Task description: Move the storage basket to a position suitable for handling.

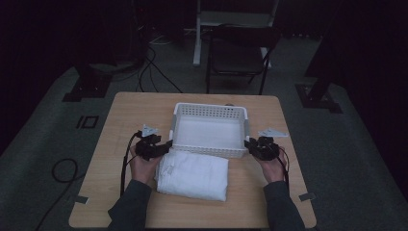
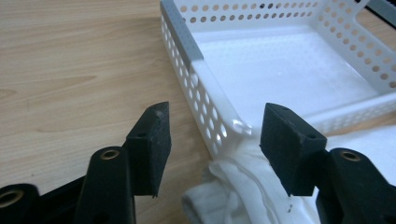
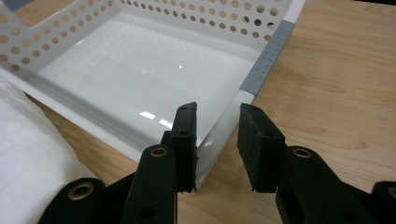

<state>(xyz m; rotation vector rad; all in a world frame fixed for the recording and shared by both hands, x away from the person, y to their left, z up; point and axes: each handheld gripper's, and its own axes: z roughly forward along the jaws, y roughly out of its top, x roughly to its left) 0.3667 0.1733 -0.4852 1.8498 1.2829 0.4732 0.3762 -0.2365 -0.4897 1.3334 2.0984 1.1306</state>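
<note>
A white perforated basket (image 1: pixel 210 109) with grey corner strips stands empty in the middle of the wooden table (image 1: pixel 120 120). A folded white towel (image 1: pixel 192 175) lies just in front of it, touching its near wall. My left gripper (image 1: pixel 167 144) is at the basket's near left corner. In the left gripper view its jaws (image 2: pixel 215 135) stand wide open on either side of that corner of the basket (image 2: pixel 219 105), above the towel's edge (image 2: pixel 233 196). My right gripper (image 1: pixel 248 143) is open at the near right corner. It (image 3: pixel 217 140) straddles the basket (image 3: pixel 261 60) rim, one jaw inside. The towel (image 3: pixel 28 158) lies to its left.
A dark folding chair (image 1: pixel 238 53) stands beyond the table's far edge. Cables (image 1: pixel 154 72) run across the floor behind and to the left. Bare wood shows to the left and right of the basket and along the table's near edge.
</note>
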